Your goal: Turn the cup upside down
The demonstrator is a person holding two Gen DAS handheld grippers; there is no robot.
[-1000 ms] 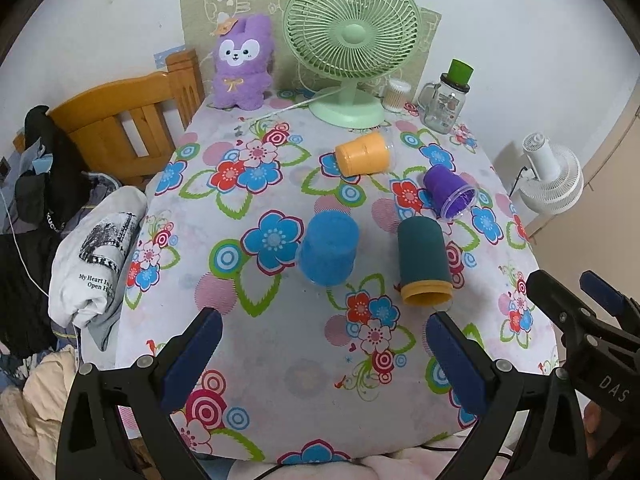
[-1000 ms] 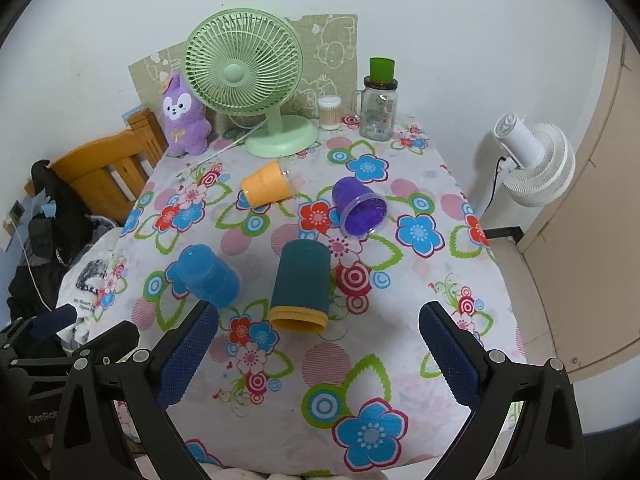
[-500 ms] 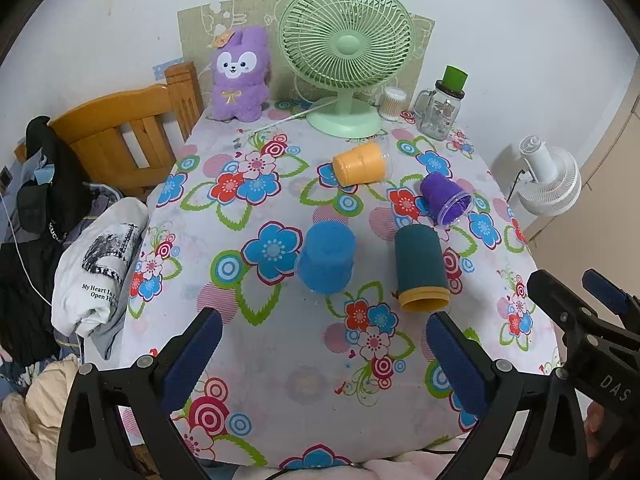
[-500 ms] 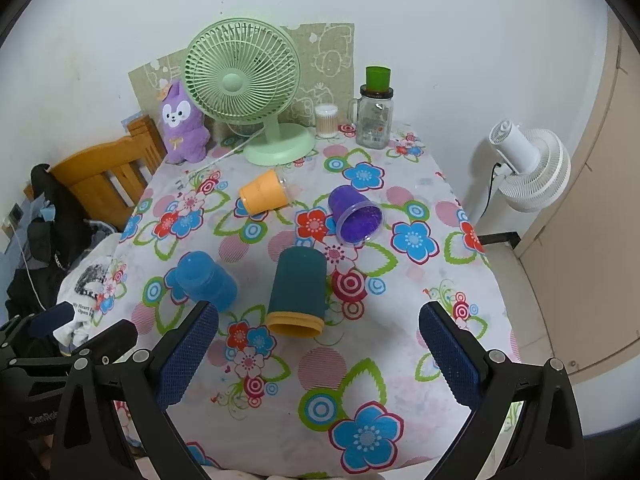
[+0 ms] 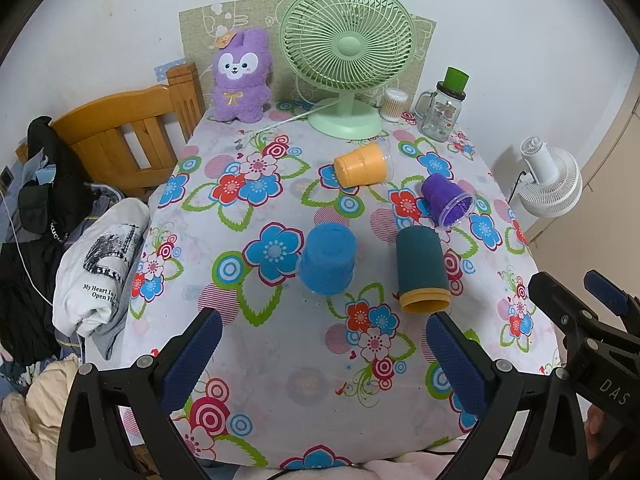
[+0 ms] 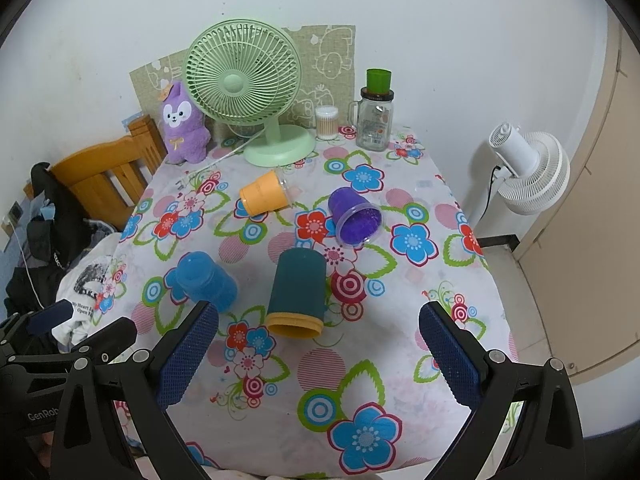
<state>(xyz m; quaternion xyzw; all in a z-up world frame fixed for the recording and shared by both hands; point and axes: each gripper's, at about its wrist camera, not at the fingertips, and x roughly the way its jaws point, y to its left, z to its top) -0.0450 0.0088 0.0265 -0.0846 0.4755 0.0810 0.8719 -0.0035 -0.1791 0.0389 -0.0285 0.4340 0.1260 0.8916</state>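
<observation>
Several cups lie on their sides on the flowered tablecloth (image 5: 280, 364): a blue cup (image 5: 327, 259) (image 6: 208, 281), a dark teal cup with an orange rim (image 5: 422, 269) (image 6: 298, 293), an orange cup (image 5: 362, 164) (image 6: 265, 193) and a purple cup (image 5: 446, 199) (image 6: 354, 218). My left gripper (image 5: 320, 364) is open and empty, above the table's near edge, short of the blue and teal cups. My right gripper (image 6: 316, 356) is open and empty, just short of the teal cup's rim.
At the table's back stand a green fan (image 5: 347, 62), a purple plush toy (image 5: 240, 76), a glass jar with a green lid (image 5: 444, 108) and a swab pot (image 5: 394, 105). A wooden chair (image 5: 128, 132) with clothes is left; a white fan (image 6: 528, 172) is right.
Both grippers have pulled back and risen a little, so the table and cups look smaller and farther. The cups have not moved. Both grippers stay open.
</observation>
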